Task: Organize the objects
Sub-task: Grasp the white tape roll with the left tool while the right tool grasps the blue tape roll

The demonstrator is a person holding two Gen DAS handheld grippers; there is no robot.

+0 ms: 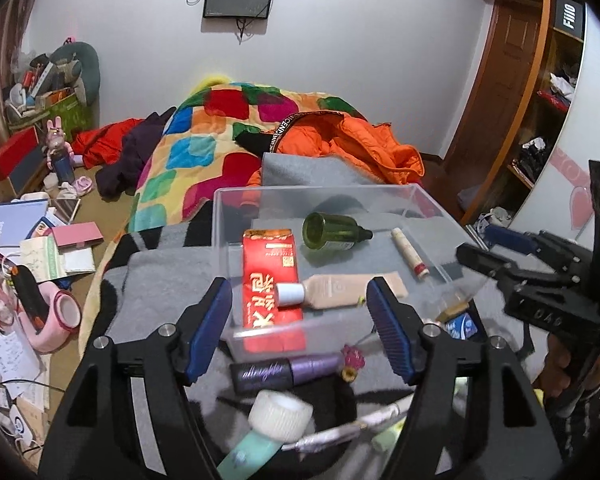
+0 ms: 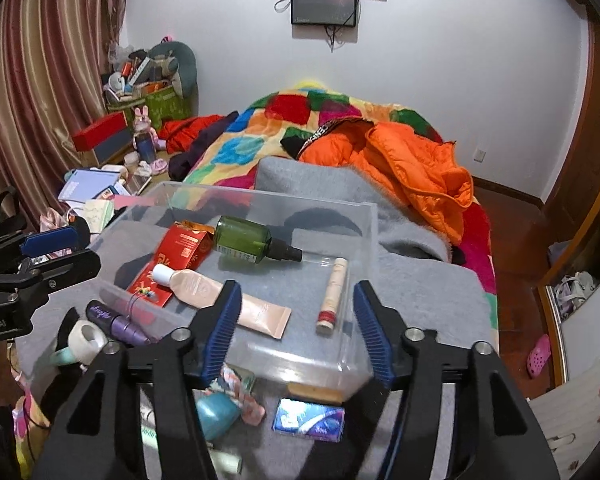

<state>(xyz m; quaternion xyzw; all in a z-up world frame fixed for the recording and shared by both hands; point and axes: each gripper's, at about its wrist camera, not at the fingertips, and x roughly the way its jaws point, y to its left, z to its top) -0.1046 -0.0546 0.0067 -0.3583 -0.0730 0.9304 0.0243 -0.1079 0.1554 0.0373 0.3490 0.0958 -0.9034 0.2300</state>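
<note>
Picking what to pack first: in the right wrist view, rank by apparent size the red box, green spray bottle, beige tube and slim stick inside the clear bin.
1. red box
2. beige tube, about equal to the green spray bottle; unsure
3. slim stick

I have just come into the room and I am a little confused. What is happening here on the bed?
A person is tidying small toiletries into a clear plastic box on the grey blanket. Inside already lie a green spray bottle, a red packet, a beige tube and a slim stick. The left gripper and right gripper hover with jaws open, holding nothing. A purple tube and a blue packet wait outside.
</note>
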